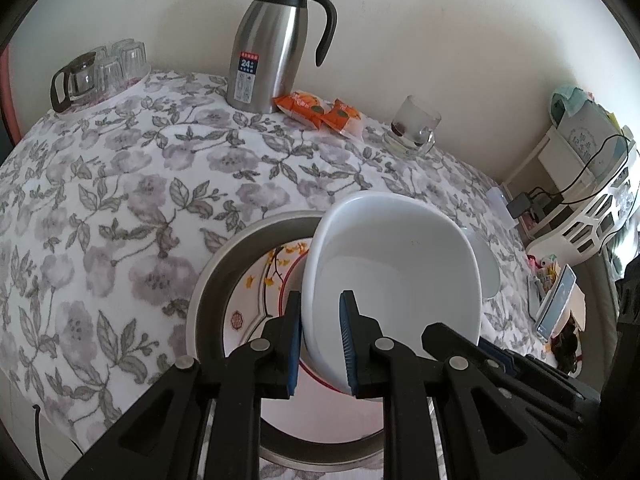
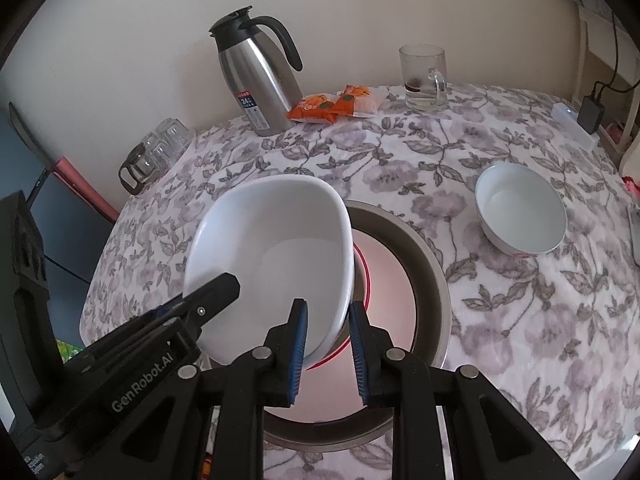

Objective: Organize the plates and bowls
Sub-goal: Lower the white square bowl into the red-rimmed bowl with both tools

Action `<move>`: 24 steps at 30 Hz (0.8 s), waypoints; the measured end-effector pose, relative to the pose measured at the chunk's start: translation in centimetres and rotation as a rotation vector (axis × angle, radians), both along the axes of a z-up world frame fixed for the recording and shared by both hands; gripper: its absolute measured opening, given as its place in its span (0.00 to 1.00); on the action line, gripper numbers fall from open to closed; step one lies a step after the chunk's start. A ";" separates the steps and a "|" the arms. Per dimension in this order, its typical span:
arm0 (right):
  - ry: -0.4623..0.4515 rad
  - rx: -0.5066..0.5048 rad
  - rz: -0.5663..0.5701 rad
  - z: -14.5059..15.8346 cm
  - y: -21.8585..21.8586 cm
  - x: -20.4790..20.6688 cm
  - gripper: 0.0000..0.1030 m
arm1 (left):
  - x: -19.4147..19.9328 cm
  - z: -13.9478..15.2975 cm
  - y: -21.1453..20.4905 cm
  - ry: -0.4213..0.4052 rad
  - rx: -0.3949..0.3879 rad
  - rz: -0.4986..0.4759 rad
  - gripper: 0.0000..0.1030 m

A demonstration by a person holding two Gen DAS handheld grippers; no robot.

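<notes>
A large white bowl [image 1: 396, 272] is held tilted above a metal basin [image 1: 208, 280] that holds a patterned plate [image 1: 260, 292] with a red rim. My left gripper [image 1: 320, 340] is shut on the bowl's left rim. My right gripper [image 2: 328, 348] is shut on the bowl's [image 2: 272, 256] right rim, with the basin [image 2: 432, 280] below. The left gripper also shows in the right wrist view [image 2: 200, 300], on the bowl's near-left rim. A smaller white bowl [image 2: 520, 212] stands on the flowered tablecloth to the right.
A steel thermos jug [image 1: 276, 40] stands at the back by orange snack packets [image 1: 320, 110] and a glass mug [image 1: 414, 126]. Upturned glasses and a glass pot [image 1: 96, 72] sit at the back left. A white shelf with cables [image 1: 580, 200] stands beyond the table's right edge.
</notes>
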State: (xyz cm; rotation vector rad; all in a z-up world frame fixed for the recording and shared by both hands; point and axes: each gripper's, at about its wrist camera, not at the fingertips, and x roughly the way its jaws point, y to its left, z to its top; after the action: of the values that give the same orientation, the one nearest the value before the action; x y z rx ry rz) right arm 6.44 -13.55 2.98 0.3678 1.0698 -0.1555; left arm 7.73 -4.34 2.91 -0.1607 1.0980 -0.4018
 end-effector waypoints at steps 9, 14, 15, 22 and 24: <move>0.020 0.015 -0.002 -0.5 0.1 0.1 0.24 | 0.1 -0.5 0.2 0.024 -0.002 0.003 0.18; 0.025 0.023 -0.004 -0.8 0.1 0.1 0.24 | 0.2 -1.1 0.1 0.040 0.008 -0.001 0.18; 0.026 0.022 -0.003 -0.8 0.1 0.2 0.24 | 0.2 -1.1 0.1 0.042 0.008 -0.001 0.18; 0.027 0.031 -0.010 -0.9 -0.1 0.1 0.24 | 0.3 -1.1 0.3 0.040 0.004 0.003 0.18; 0.025 0.030 -0.008 -0.9 -0.1 0.1 0.25 | 0.3 -1.1 0.4 0.040 0.001 0.004 0.18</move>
State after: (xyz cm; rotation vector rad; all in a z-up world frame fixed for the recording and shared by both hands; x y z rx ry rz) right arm 6.54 -13.65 2.08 0.3985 1.0963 -0.1516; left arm 8.05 -3.97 1.80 -0.1701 1.1371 -0.3959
